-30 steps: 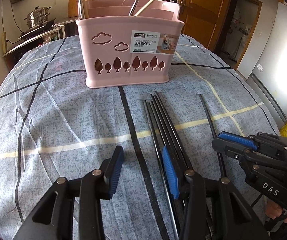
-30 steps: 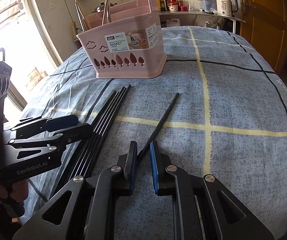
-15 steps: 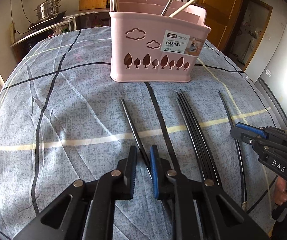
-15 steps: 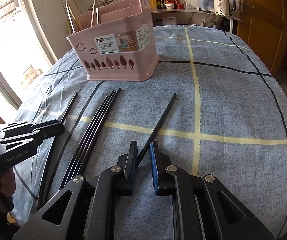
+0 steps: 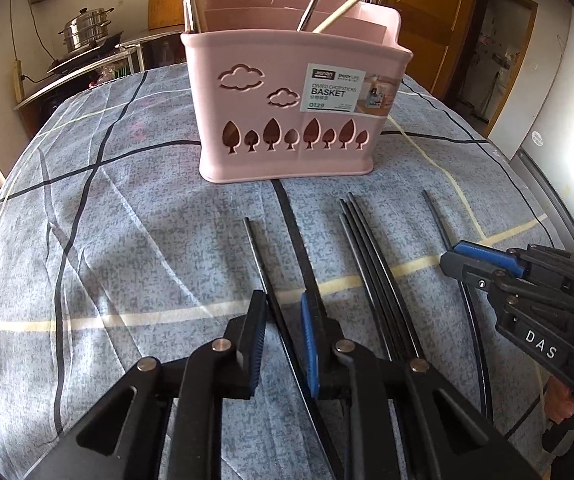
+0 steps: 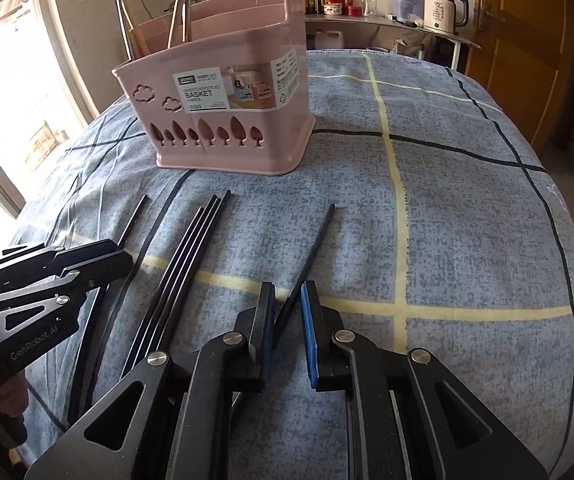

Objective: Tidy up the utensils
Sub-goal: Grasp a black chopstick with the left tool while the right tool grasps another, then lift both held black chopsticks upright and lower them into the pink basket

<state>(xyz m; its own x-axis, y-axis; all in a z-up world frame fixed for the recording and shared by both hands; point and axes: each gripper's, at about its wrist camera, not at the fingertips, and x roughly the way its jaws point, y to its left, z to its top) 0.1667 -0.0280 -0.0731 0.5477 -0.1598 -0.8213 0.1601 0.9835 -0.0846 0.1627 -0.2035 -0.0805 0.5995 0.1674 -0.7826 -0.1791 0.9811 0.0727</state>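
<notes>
A pink divided basket [image 5: 287, 120] [image 6: 227, 120] stands on the blue checked cloth, with a few utensils upright in it. My left gripper [image 5: 283, 320] is shut on a single black chopstick [image 5: 257, 252] that points toward the basket. My right gripper [image 6: 287, 312] is shut on another single black chopstick [image 6: 315, 244]. A bundle of several black chopsticks [image 5: 371, 264] [image 6: 191, 256] lies on the cloth between the two grippers. The right gripper also shows in the left wrist view [image 5: 483, 264], and the left gripper in the right wrist view [image 6: 99, 264].
The cloth-covered table [image 6: 447, 208] curves off at its edges. A counter with a steel pot [image 5: 83, 36] stands behind on the left, a shelf with a kettle [image 6: 443, 12] and a wooden door [image 6: 527, 52] behind on the right.
My left gripper closed on one chopstick out of the bundle and carried it left. Both grippers moved closer to the basket, each with its chopstick.
</notes>
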